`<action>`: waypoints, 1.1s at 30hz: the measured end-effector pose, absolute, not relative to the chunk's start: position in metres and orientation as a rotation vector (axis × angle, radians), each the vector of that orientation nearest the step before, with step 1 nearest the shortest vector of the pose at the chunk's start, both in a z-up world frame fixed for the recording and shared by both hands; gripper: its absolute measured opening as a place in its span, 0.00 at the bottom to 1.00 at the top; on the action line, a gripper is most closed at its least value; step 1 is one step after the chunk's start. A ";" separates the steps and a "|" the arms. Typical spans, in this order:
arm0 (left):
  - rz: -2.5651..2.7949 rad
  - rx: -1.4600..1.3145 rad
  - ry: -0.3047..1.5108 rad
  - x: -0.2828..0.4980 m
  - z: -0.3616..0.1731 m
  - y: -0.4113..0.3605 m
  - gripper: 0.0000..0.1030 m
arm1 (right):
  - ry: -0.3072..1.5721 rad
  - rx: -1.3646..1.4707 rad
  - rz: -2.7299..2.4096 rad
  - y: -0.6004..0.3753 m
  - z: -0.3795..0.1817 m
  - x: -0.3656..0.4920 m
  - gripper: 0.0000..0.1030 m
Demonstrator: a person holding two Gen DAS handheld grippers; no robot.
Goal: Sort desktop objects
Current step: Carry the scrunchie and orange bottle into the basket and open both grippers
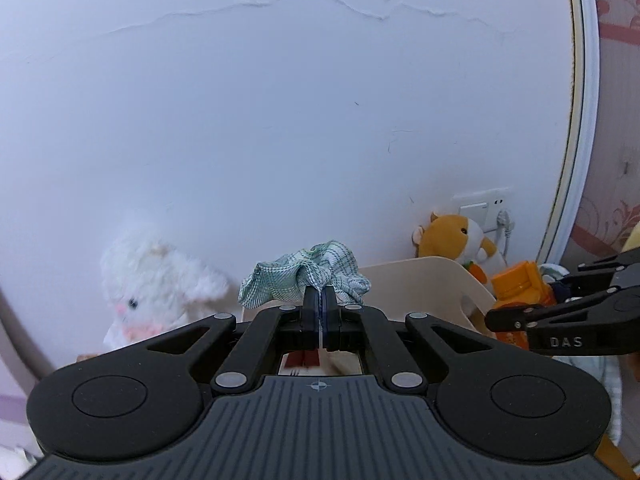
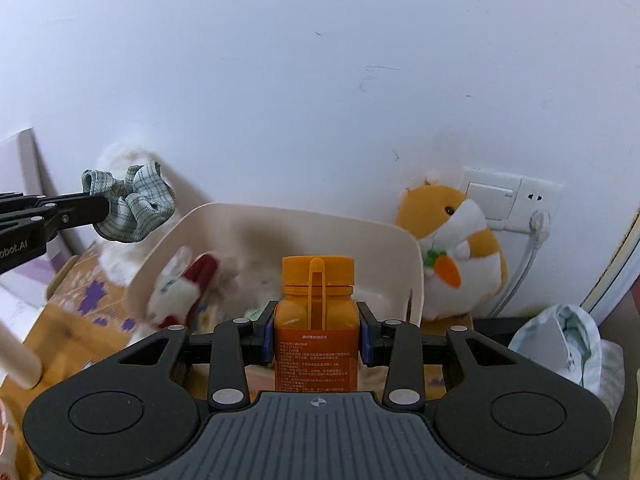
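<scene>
Cream bin (image 2: 280, 220) holding a small plush (image 2: 180, 292), left claw (image 1: 321, 300) pinching checked cloth (image 1: 304, 276), right claw (image 2: 318, 336) clamping orange bottle (image 2: 318, 300)

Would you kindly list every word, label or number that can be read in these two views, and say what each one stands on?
"DAS": white letters on the side of the right gripper, as the left wrist view shows it.
"obot.AI": cut off at the frame edge, on the side of the left gripper, in the right wrist view.
Orange bottle: label with lines of small white print, too small to read.
Wall socket plate: no readable text.
</scene>
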State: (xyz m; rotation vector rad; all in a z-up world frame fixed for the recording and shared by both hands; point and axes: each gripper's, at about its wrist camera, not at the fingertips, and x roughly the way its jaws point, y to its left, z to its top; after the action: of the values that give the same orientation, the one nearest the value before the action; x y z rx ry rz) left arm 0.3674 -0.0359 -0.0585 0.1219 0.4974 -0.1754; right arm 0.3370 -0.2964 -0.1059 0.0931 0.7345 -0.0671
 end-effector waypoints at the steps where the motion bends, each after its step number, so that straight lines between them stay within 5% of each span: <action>1: -0.177 0.129 0.503 0.376 -0.061 -0.040 0.01 | 0.738 0.088 -0.074 -0.298 -0.108 0.344 0.35; 15: -0.111 0.145 0.685 0.445 -0.136 -0.060 0.01 | 0.864 0.146 -0.132 -0.301 -0.160 0.413 0.35; 19: -0.147 0.138 0.722 0.444 -0.142 -0.063 0.05 | 0.870 0.146 -0.145 -0.303 -0.164 0.410 0.50; 21: -0.172 0.141 0.739 0.442 -0.144 -0.063 0.29 | 0.869 0.133 -0.135 -0.303 -0.162 0.407 0.59; 22: -0.176 0.144 0.730 0.439 -0.143 -0.062 0.56 | 0.866 0.127 -0.132 -0.302 -0.160 0.406 0.68; 24: -0.153 0.145 0.691 0.432 -0.141 -0.058 0.74 | 0.858 0.114 -0.141 -0.304 -0.157 0.405 0.73; 33: -0.182 0.100 0.692 0.412 -0.125 -0.041 0.78 | 0.814 0.109 -0.128 -0.307 -0.142 0.376 0.99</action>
State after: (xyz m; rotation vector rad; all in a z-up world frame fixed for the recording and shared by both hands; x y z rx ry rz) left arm 0.4119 -0.0406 -0.1245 0.1005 0.6917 -0.1821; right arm 0.3755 -0.3066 -0.1422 0.1086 0.8142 -0.1276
